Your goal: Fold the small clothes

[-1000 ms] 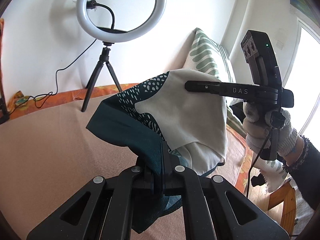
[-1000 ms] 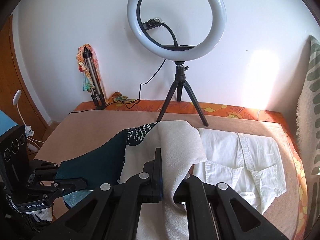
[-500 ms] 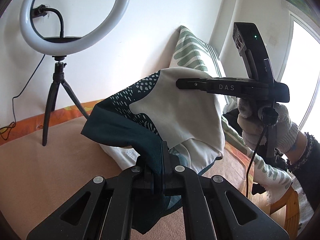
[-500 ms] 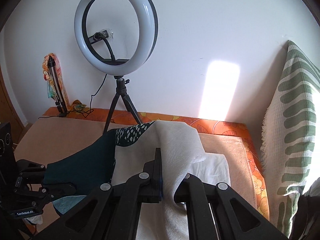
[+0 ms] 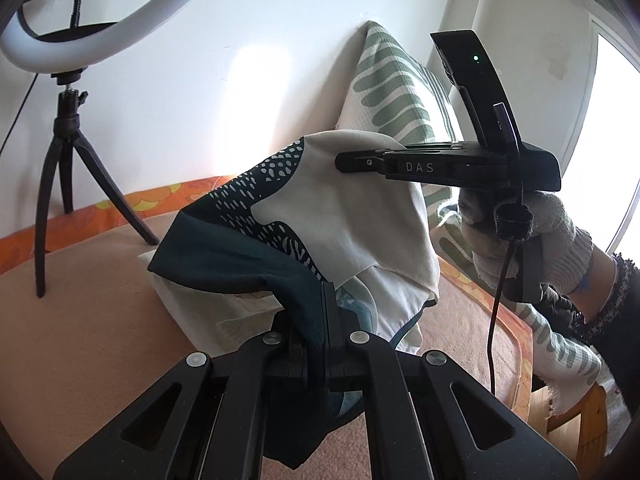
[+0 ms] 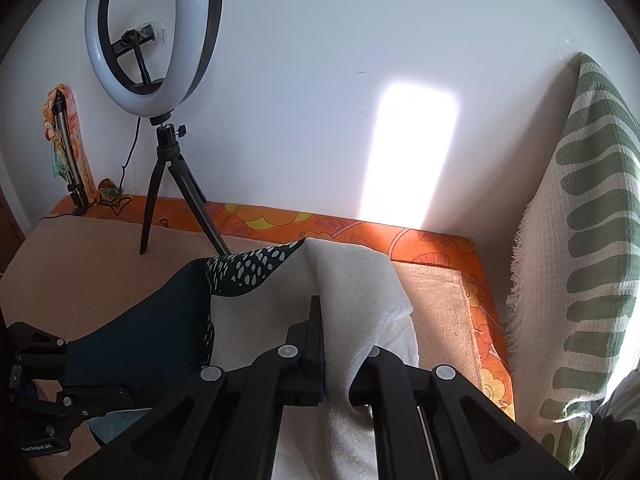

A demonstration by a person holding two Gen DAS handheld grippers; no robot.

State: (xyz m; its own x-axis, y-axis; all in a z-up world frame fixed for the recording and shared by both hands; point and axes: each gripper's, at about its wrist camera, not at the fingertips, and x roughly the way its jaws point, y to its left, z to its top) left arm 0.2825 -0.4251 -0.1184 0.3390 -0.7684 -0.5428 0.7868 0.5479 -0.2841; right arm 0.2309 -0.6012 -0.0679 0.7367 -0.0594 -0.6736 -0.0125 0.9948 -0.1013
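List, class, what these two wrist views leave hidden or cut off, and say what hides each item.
- White garment on the bed: left wrist view, mostly covered by the held dark teal and white cloth; out of sight in the right wrist view.
- Ring light: left wrist view, top cut off by the frame edge.
- Left gripper: right wrist view, cropped at the left edge.
- The cloth's lower edge: both views, behind the gripper fingers.

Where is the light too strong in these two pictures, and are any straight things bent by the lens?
Left wrist view: the window at right is blown out to white, and the ring light bends at the edge. Right wrist view: a bright sun patch glares on the wall, the pillow curves, and the corners are dark.
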